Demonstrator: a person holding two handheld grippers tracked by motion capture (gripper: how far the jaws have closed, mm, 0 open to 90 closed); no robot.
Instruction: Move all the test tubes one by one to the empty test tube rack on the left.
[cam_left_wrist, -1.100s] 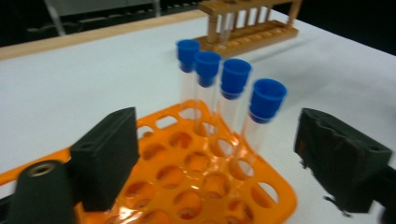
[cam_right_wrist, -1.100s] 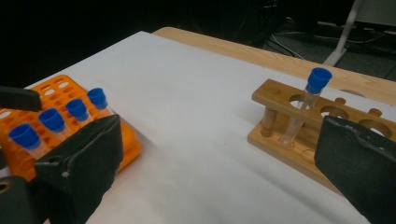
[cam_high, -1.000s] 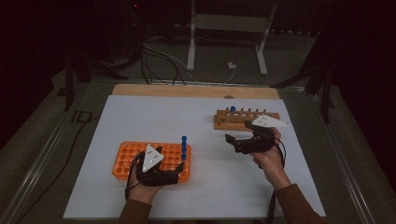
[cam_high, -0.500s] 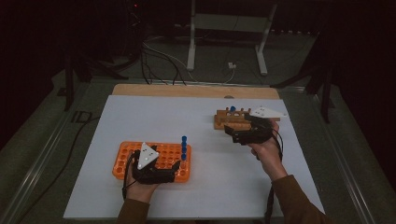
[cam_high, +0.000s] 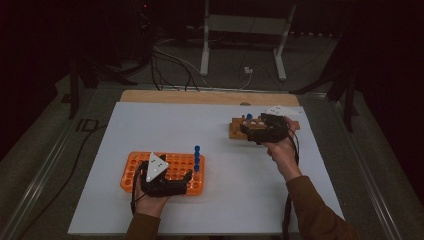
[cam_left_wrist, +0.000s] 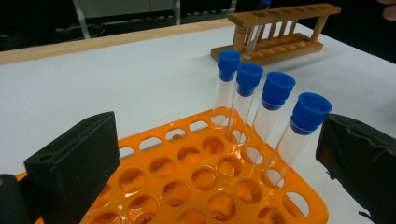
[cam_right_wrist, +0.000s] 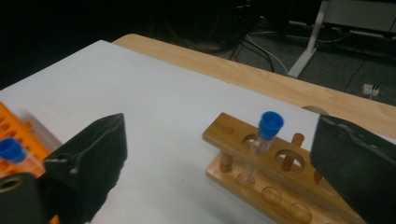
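Covering most of the high view, the white table sheet (cam_high: 225, 150) is smooth and matte, with a strip of pale wood along its far edge. At lower left of that view lies the orange plastic rack (cam_high: 172, 165), a flat glossy grid of round holes, its long side running left to right. At right of centre sits the wooden rack (cam_high: 245, 131), a varnished two-tier stand on turned pegs, slightly angled.

The left gripper (cam_high: 167, 186) rests over the near edge of the orange rack; in its own view the blocky black jaws stand wide apart, nothing between them. The right gripper (cam_high: 255, 131) hovers at the wooden rack, jaws likewise spread and empty.

Four clear tubes (cam_left_wrist: 254, 121) with ribbed blue caps stand in a row at the orange rack's right end (long axes near vertical, caps up, leaning a little in the left gripper view). One more blue-capped tube (cam_right_wrist: 261, 140) stands upright in the wooden rack's end hole.
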